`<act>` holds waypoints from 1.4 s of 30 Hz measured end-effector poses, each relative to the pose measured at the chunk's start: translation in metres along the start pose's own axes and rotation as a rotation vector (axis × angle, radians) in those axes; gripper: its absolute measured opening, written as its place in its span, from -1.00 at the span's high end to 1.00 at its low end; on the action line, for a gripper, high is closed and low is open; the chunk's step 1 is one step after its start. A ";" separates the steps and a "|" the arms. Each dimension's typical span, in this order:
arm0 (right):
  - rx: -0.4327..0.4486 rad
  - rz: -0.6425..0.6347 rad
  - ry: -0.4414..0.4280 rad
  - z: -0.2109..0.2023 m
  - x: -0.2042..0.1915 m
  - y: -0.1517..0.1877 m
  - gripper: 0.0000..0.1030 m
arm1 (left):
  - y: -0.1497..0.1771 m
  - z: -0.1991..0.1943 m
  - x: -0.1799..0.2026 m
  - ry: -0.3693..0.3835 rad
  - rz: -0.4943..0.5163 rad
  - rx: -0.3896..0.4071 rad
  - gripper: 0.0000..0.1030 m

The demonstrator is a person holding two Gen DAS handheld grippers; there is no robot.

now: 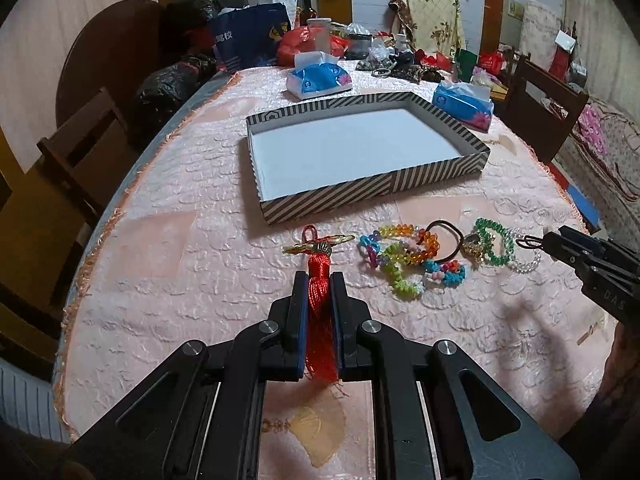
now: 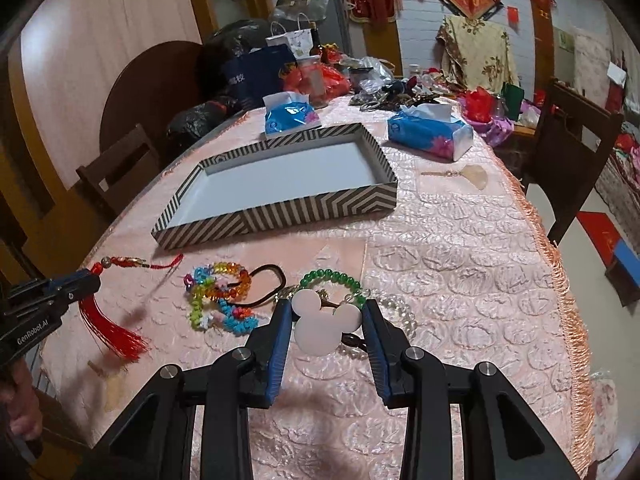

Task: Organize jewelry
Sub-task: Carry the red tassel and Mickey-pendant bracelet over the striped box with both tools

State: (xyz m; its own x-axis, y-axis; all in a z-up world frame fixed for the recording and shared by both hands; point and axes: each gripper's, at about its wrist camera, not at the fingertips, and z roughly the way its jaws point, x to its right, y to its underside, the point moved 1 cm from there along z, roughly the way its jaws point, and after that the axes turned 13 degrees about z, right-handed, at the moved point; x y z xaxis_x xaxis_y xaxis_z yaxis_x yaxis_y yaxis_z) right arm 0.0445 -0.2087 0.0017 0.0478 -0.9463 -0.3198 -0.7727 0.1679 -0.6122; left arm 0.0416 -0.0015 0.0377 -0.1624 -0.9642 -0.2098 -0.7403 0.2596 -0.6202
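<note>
Jewelry pickup: our left hand-held gripper (image 1: 316,280) clamps the red tassel (image 1: 319,300), the right hand-held gripper (image 2: 325,312) grips the white charm (image 2: 322,326); next, both go into the far striped tray (image 2: 280,210).

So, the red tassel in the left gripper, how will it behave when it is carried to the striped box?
Probably floppy: the red tassel droops from the left gripper, threads fanned out. It looks light. Its gold ornament and loop may swing or snag, so move slowly.
</note>
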 end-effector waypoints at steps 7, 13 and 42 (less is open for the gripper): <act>-0.003 -0.018 0.033 0.004 0.000 0.001 0.33 | 0.004 0.005 0.000 0.001 0.001 -0.007 0.83; -0.013 -0.023 0.059 0.008 0.002 0.002 0.33 | 0.005 0.013 0.002 0.002 0.007 -0.018 0.83; 0.043 0.006 -0.029 0.033 -0.002 -0.077 0.33 | -0.082 0.040 -0.038 0.056 -0.045 0.073 0.83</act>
State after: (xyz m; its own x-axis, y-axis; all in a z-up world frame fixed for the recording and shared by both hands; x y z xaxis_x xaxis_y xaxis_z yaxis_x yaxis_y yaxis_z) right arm 0.1252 -0.2109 0.0253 0.0620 -0.9368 -0.3443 -0.7455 0.1859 -0.6401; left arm 0.1341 0.0161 0.0664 -0.1675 -0.9760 -0.1390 -0.6986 0.2170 -0.6818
